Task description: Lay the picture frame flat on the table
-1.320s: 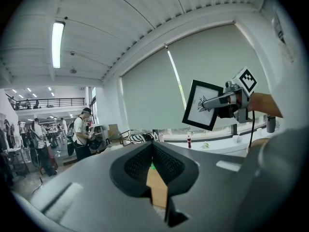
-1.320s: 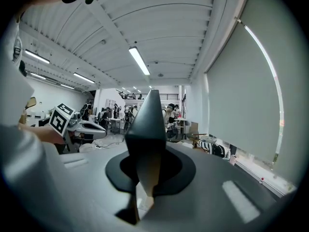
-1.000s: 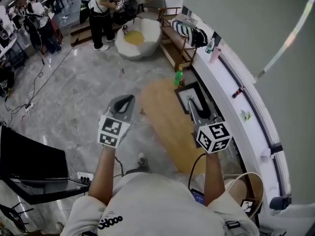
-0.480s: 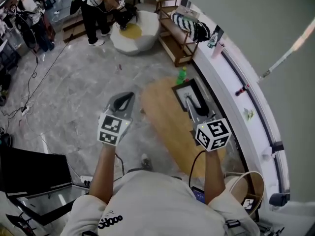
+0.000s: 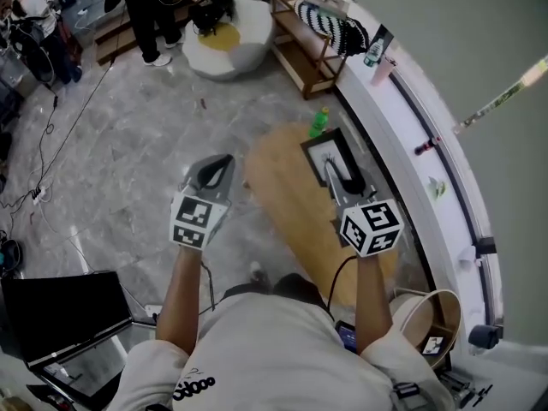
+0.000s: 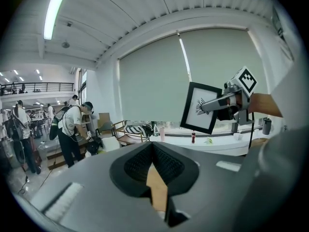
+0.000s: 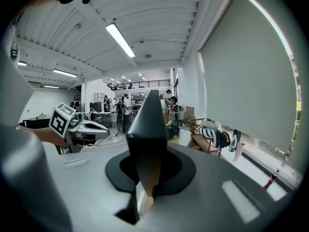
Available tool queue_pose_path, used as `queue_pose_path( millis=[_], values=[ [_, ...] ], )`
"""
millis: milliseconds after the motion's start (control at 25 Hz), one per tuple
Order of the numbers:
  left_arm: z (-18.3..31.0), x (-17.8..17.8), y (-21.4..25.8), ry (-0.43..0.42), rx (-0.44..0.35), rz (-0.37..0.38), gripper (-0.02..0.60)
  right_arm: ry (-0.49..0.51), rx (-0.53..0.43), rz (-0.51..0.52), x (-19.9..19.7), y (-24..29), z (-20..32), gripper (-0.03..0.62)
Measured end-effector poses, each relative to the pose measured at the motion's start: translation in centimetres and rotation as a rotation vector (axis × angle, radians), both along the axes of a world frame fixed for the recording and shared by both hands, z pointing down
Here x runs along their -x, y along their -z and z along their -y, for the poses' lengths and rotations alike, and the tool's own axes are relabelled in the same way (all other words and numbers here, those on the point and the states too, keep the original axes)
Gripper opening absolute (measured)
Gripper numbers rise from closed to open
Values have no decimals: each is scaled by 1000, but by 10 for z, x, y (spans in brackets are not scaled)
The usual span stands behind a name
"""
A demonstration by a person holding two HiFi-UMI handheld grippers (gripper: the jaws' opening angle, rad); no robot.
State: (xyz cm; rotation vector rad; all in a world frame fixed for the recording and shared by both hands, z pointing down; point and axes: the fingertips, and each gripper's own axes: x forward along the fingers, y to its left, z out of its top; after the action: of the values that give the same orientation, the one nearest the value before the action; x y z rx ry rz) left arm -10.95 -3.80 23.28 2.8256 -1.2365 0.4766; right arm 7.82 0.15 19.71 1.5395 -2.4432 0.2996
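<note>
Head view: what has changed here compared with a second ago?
The person has walked forward: the white seat has slid toward the picture's top edge, the dark monitor toward the bottom, and the wooden table sits slightly nearer. Nothing was taken hold of or let go. The right gripper still holds the picture frame off the table; the left gripper stays shut and empty.

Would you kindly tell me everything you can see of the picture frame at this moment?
The black rectangular picture frame surrounds a white sheet bearing a black sketch-like drawing. It looks thin, and shows edge-on in the right gripper view. The right gripper reaches in from one side with its jaws shut on it, holding it nearly upright and slightly tilted in the air over the oval wooden table. Nothing else touches it, and it is not yet laid flat.
</note>
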Motion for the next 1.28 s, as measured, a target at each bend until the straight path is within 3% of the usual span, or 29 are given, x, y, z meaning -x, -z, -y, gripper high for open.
queue_pose_path(
  millis=[320,680,1280],
  values=[
    [49,-17,-39,-6,48,-1,11,0,71,-1,-15,-42,57,15],
    [117,-25,-91,78,106,20,11,64,186,3,-39,-118,138,15],
    [204,-36,-247,115,257,28,11,128,402,30,-28,-300,219,15]
  ],
)
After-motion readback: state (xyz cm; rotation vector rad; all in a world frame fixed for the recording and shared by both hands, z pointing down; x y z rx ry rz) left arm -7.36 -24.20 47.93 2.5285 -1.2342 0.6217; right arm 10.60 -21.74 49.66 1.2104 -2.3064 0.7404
